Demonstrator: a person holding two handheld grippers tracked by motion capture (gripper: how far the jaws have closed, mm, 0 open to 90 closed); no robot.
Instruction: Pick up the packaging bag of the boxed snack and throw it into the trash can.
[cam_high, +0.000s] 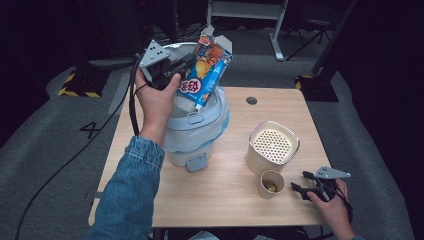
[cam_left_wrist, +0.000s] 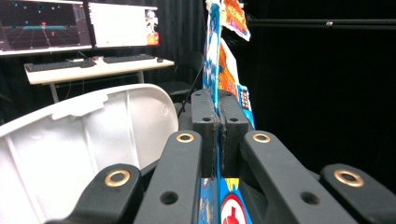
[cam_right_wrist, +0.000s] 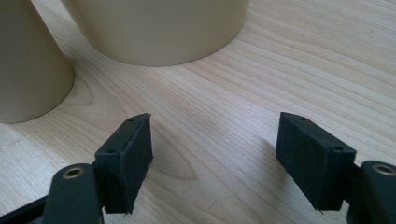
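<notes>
A blue and orange snack bag (cam_high: 207, 70) hangs tilted over the open white pedal bin (cam_high: 197, 131), with my left gripper (cam_high: 181, 70) shut on it. In the left gripper view the jaws pinch the thin bag (cam_left_wrist: 227, 70) between them (cam_left_wrist: 217, 119), and the bin's raised lid (cam_left_wrist: 84, 140) stands to the left. My right gripper (cam_high: 304, 182) rests low at the table's front right with its jaws open (cam_right_wrist: 215, 154) and nothing between them, just right of a small paper cup (cam_high: 271, 183).
A cream container with a perforated top (cam_high: 272, 146) stands behind the paper cup; its wall (cam_right_wrist: 159, 28) and the cup (cam_right_wrist: 28, 65) loom ahead in the right gripper view. The wooden table (cam_high: 235, 200) has a round hole (cam_high: 251, 100) at the back.
</notes>
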